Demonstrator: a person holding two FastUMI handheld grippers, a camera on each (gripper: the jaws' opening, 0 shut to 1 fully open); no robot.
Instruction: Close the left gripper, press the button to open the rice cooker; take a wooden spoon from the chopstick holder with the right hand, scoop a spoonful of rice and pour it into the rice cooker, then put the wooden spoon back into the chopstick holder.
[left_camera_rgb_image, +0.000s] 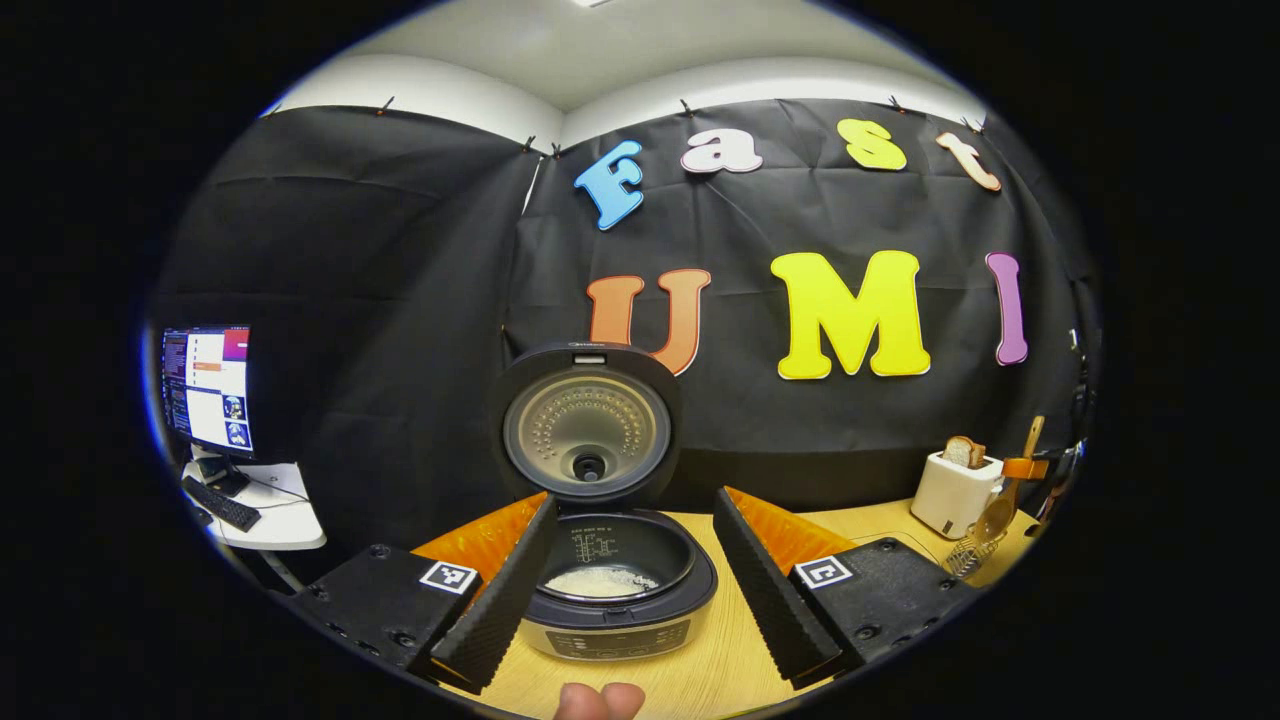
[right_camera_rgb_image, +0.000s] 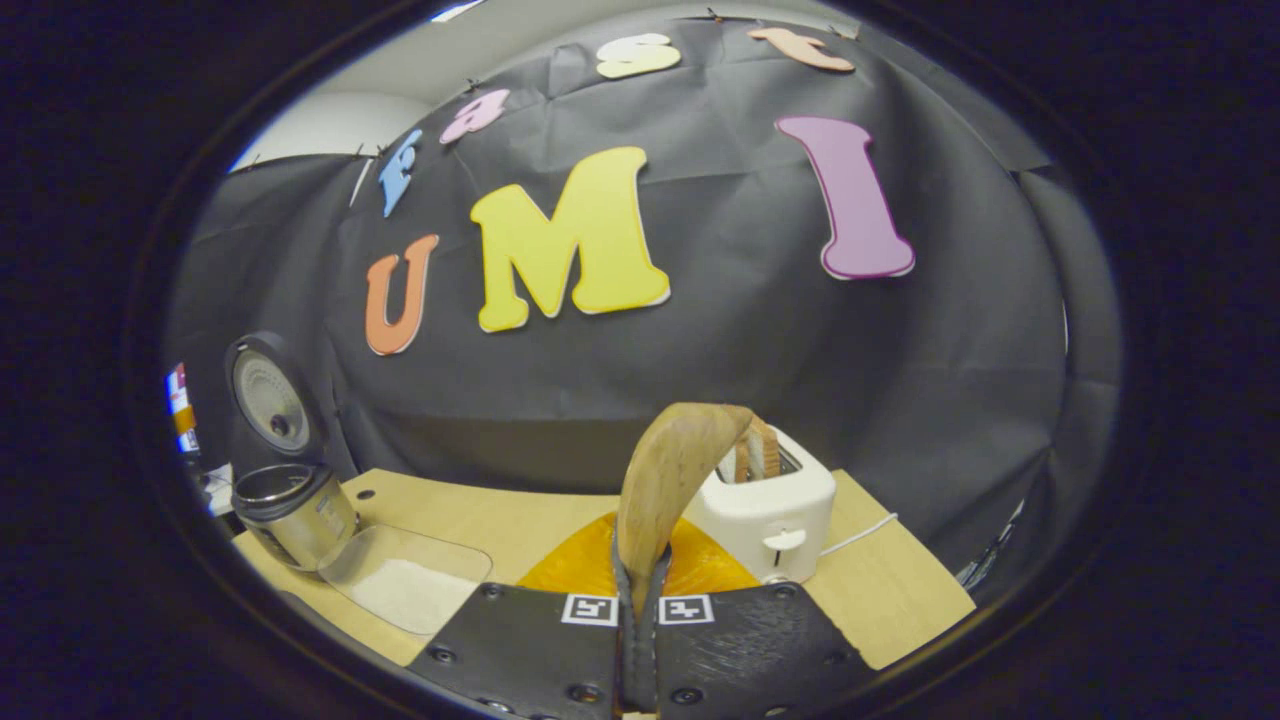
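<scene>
The left gripper is hovering with fingers spread just before the open rice cooker, rice lying inside. The right gripper is pinching the wooden spoon, bowl raised, near the toaster, far right of the cooker.

Left tool spread wide; right tool clamped tight.

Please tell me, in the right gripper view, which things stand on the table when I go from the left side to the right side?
Rice cooker with its lid up → clear tray of rice → wooden spoon clamped in the right gripper → white toaster holding bread.
</scene>
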